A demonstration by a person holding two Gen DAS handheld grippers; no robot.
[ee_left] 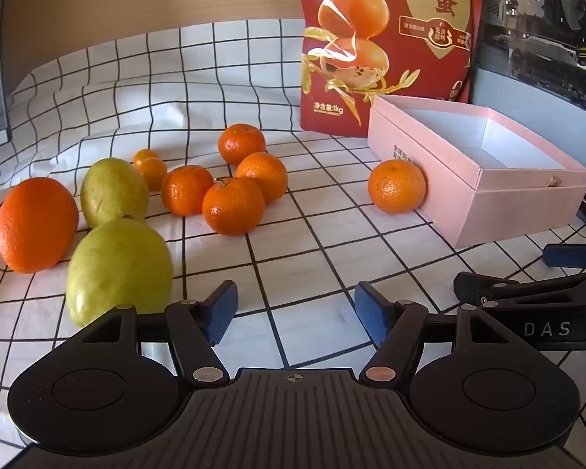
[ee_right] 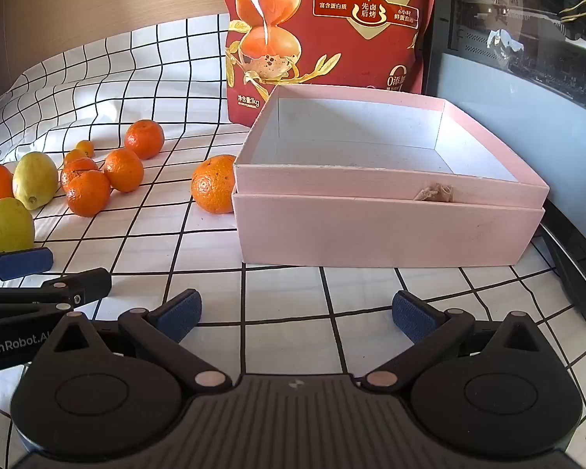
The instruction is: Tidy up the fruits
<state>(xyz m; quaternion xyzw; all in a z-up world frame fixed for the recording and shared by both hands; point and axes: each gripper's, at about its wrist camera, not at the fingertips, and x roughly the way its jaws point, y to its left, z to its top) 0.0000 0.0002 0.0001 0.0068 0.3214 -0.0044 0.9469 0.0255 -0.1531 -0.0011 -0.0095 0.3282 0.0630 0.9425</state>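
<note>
Currently both tools hang low over the worktop, which is covered by a white cloth with a black grid. Left hand-held gripper: blue pads spread wide, nothing between them, only cloth below. Right hand-held gripper: pads likewise spread wide and empty, facing the near wall of the pink box. The two tools sit side by side, each showing at the edge of the other's view.

Pink box: open, white inside, nothing in it as far as can be seen; it rests inside its own lid or base, with a small tan tassel on the front rim. One mandarin touches the box's left wall.

Remaining fruit lies loose on the cloth, well left of the box. A cluster of four mandarins sits close together, some touching. Two much smaller orange fruits lie just behind it, to the left. Two yellow-green pears, one in front of the other. A large orange sits beside the pears at the far left.

A red snack bag printed with eggs stands upright behind the box. A dark computer case stands to the right.
</note>
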